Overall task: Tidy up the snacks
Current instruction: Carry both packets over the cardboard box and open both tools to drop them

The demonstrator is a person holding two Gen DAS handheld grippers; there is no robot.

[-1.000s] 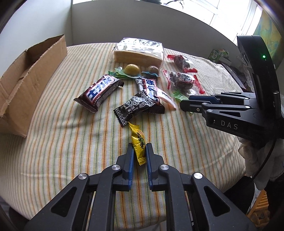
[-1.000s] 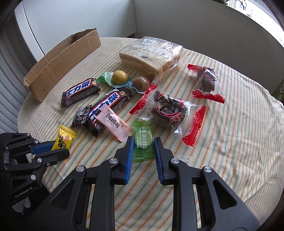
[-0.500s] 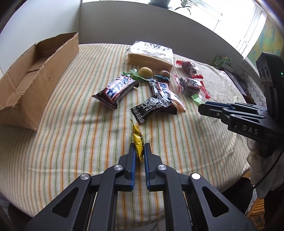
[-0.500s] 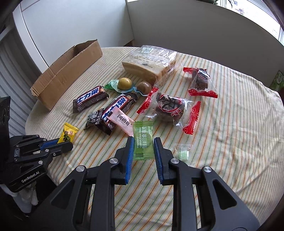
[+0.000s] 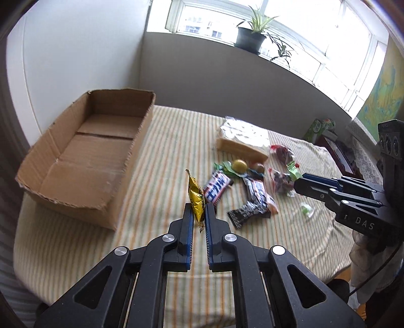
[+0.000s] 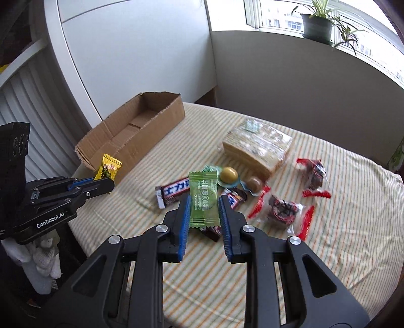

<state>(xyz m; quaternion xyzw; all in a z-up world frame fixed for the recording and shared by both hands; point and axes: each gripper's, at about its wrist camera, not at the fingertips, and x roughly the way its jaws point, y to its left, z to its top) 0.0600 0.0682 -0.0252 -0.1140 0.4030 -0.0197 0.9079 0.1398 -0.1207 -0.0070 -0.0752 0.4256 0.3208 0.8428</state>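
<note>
1. The left gripper [image 5: 199, 217] is clenched on one yellow candy packet [image 5: 195, 199], pinched edge-on between its blue pads and lifted clear of the striped tablecloth [image 5: 164, 151]. In the right wrist view the same packet [image 6: 108, 169] shows its printed face, just in front of the box's near corner.
2. The right gripper [image 6: 204, 214] is grasping one green plum-slice packet [image 6: 203, 199], held upright by its side edges and off the cloth. From the left wrist view that gripper [image 5: 300, 183] sits at about 3 o'clock, with a scrap of green wrapper at its tip.
3. One open cardboard box [image 5: 85, 154] lies at 10 o'clock on the table, its floor bare in both views [image 6: 131, 136].
4. The remaining snacks cluster around the centre, toward 1 o'clock from the left gripper.
5. I count two Snickers bars: one [image 6: 174, 193] lies apart on the cloth, the other [image 5: 256, 191] sits half under neighbours.
6. One small black-and-white patterned packet [image 5: 246, 212] and one pink packet [image 5: 271, 208] touch that second bar.
7. One clear-wrapped bread loaf [image 6: 257, 148] lies at the far side, at 12 o'clock of the cluster.
8. Two round wrapped candies lie just in front of it: one yellowish [image 6: 228, 174], one brown [image 6: 253, 184].
9. Two clear bags with red serrated edges hold dark pieces: one [image 6: 313, 176] farther right, one [image 6: 282, 209] nearer.
10. One small clear sachet with a green bit [image 5: 306, 209] lies alone at 4 o'clock of the cluster.
11. Two potted plants [image 6: 318, 22] stand on the windowsill.
</note>
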